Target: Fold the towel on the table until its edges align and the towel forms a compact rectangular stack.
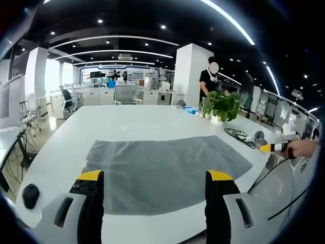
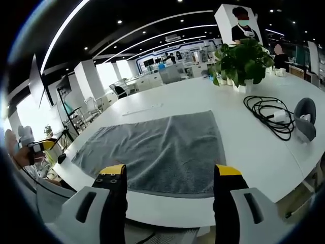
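A grey towel (image 1: 167, 170) (image 2: 157, 150) lies spread flat in a single layer on the white table (image 1: 127, 124) (image 2: 254, 152). In the left gripper view, my left gripper (image 1: 155, 178) is open, its yellow-tipped jaws set wide apart above the towel's near edge with nothing between them. In the right gripper view, my right gripper (image 2: 170, 173) is open too, hovering over the near edge of the towel. The right gripper (image 1: 277, 147) also appears in the left gripper view, off the towel's right end. The left gripper (image 2: 43, 146) appears in the right gripper view, off the towel's left end.
A potted plant (image 1: 222, 105) (image 2: 244, 61) stands beyond the towel. A coiled black cable (image 1: 238, 136) (image 2: 269, 114) and a grey object (image 2: 304, 119) lie to the right. A black mouse (image 1: 30, 195) sits at the table's left edge. A person (image 1: 208, 81) stands behind.
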Action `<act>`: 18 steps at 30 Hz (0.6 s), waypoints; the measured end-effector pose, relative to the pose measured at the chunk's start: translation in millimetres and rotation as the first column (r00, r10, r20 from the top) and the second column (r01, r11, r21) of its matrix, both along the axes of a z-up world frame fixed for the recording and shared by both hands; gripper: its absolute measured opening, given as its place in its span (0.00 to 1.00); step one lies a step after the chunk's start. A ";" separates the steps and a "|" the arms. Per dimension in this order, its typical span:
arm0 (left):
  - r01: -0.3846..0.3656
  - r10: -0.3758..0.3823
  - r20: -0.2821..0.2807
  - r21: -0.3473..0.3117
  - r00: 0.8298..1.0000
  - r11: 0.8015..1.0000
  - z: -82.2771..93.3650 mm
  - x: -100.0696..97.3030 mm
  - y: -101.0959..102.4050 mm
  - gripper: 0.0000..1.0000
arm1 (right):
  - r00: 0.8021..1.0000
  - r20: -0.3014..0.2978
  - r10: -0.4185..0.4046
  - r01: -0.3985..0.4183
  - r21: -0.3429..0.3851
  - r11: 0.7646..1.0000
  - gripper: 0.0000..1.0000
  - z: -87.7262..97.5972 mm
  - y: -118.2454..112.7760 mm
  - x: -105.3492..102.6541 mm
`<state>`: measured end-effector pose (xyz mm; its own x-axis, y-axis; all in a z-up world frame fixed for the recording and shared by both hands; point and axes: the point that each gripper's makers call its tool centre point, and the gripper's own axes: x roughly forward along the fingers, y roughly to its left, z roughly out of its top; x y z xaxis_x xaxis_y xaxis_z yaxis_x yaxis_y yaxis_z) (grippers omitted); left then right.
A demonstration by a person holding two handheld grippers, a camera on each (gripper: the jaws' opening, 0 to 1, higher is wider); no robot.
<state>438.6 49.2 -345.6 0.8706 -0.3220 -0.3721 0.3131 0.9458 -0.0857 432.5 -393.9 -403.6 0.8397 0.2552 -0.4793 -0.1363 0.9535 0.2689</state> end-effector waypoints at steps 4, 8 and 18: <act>0.007 -0.007 -0.013 0.001 1.000 1.000 -2.6 -1.3 -1.9 0.84 | 1.000 -0.021 -0.015 0.015 0.001 1.000 0.65 -8.0 -8.3 -1.9; 0.009 -0.009 -0.013 0.000 1.000 1.000 -1.4 -0.9 -4.7 0.83 | 0.998 -0.039 -0.045 0.046 0.010 0.999 0.58 -13.9 -15.6 -0.9; 0.004 -0.003 -0.017 0.020 1.000 1.000 -4.2 -2.8 -5.3 0.81 | 0.993 -0.117 -0.035 0.030 -0.039 0.999 0.44 -37.5 -28.8 2.0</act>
